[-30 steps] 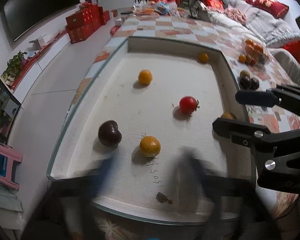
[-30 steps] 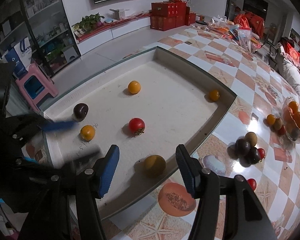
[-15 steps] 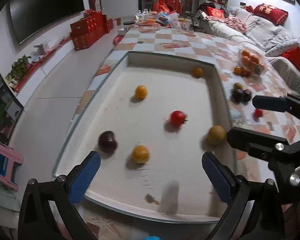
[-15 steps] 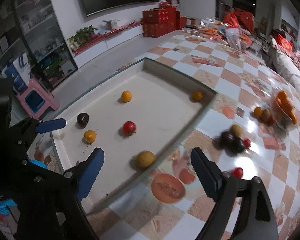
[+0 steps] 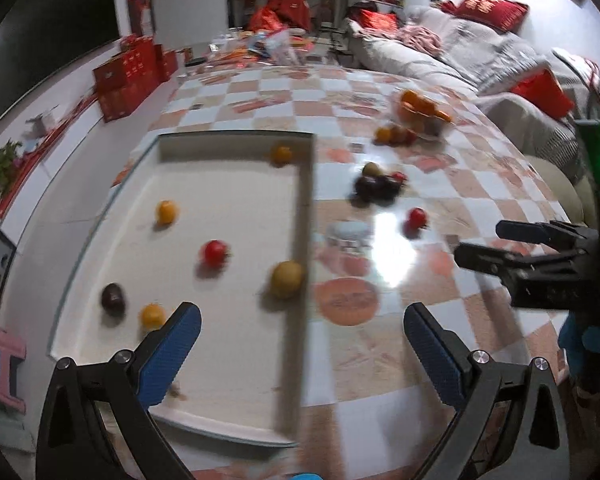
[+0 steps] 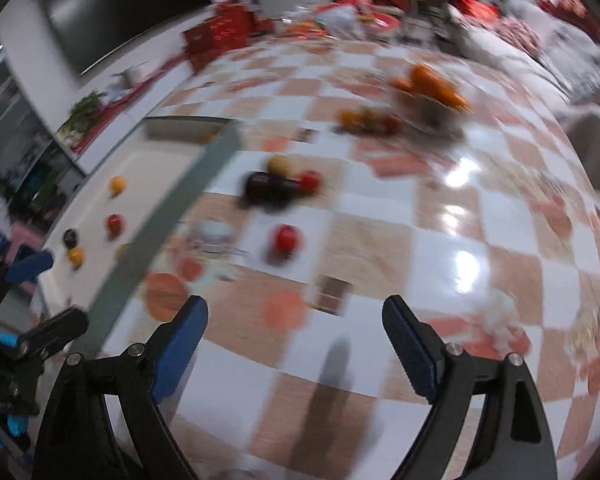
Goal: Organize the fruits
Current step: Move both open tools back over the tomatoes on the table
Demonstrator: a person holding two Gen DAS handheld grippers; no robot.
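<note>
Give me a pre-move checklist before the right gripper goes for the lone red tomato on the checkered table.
1. Right gripper empty, jaws wide: ok.
2. Left gripper empty, jaws wide: ok.
3. Lone red tomato free on the checkered table, apart from the dark fruit cluster: ok.
4. Path to it: bare table between the right gripper and the tomato: ok.
5. Tray has room; six fruits spread out inside, including the yellow-brown fruit by its right wall: ok.
6. Image sharpness for aiming: right wrist view is motion-blurred: not ok.
</note>
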